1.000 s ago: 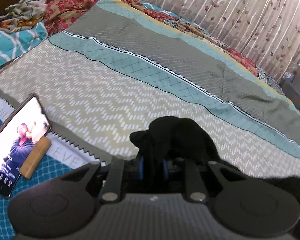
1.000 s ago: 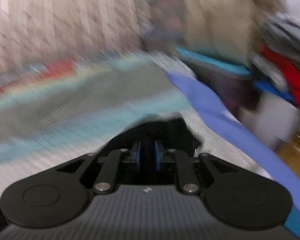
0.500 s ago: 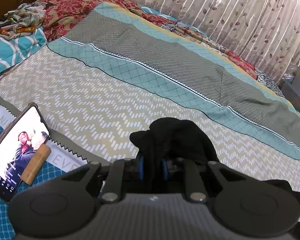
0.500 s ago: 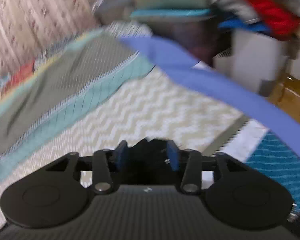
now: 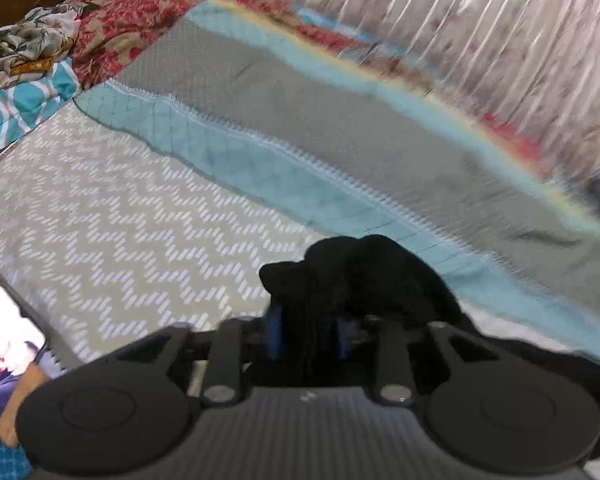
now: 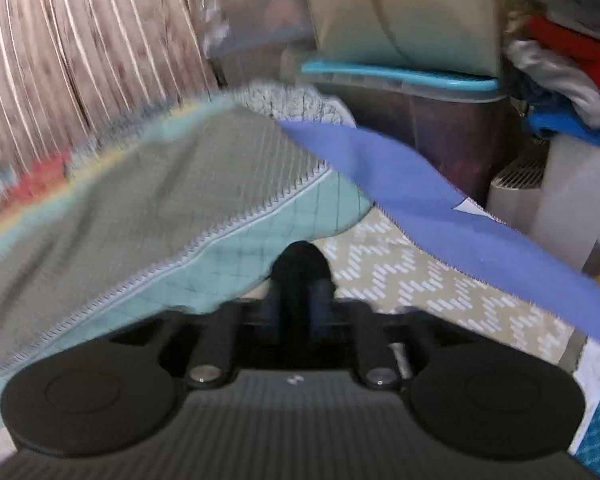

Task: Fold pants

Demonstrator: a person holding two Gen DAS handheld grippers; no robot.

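The pants are black cloth. In the left wrist view my left gripper is shut on a bunched fold of the black pants, which bulges over and past the blue pads and trails off to the right. In the right wrist view my right gripper is shut on a small tuft of the black pants that sticks out between the blue pads. Both hold the cloth above the patterned bedspread. The rest of the pants is hidden under the grippers.
A phone with a lit screen lies at the left near edge of the bed. Pillows and crumpled cloth lie at the far left. Curtains run behind the bed. Storage bins and stacked clothes stand past the foot; a blue cloth strip crosses there.
The right gripper opened briefly half a second ago and has closed again on the black cloth, swinging back toward the bed. The left gripper kept its hold and moved forward.
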